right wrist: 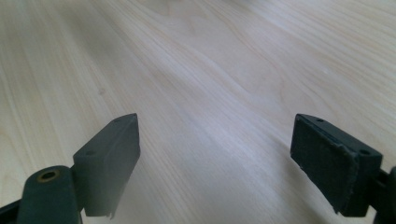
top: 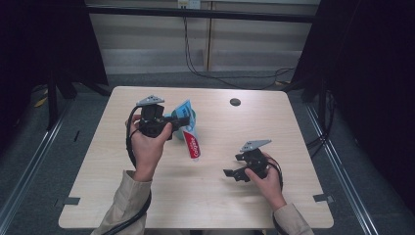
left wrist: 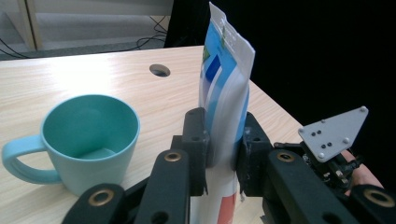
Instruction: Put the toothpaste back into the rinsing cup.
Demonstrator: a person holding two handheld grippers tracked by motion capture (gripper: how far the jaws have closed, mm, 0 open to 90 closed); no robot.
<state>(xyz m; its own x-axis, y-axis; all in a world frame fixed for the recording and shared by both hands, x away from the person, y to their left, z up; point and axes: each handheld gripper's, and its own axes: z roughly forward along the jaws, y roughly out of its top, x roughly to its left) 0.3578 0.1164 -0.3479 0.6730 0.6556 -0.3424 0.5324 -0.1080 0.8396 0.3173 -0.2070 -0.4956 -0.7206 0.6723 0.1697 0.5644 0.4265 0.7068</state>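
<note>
A: What does the left hand-held gripper [left wrist: 223, 154] hold?

B: Its two black jaws are clamped on a blue, white and red toothpaste tube [left wrist: 225, 100]. In the left gripper view the flat crimped end of the tube rises toward twelve o'clock, and the pads press on both faces of the tube.

A: Where does the tube lie in the high view?

B: The toothpaste tube [top: 191, 132] sits left of the centre of the pale wooden desk [top: 220, 196]. Its red lettered end points toward six o'clock and meets the desk surface; its blue end points toward eleven o'clock.

A: What stands beside it?

B: A teal ceramic mug with a loop handle [left wrist: 84, 140] stands upright on the desk, at nine o'clock of the tube in the left gripper view. It is just beside the tube; contact cannot be determined.

A: And the right hand-held gripper [right wrist: 217, 161]?

B: Its jaws stand wide apart over bare desk with nothing between them. In the high view the right hand-held gripper [top: 234, 172] is well apart from the tube, at four o'clock of it.

A: Other features?

B: A round dark hole [top: 235, 102] in the desk, at one o'clock of the tube.
</note>
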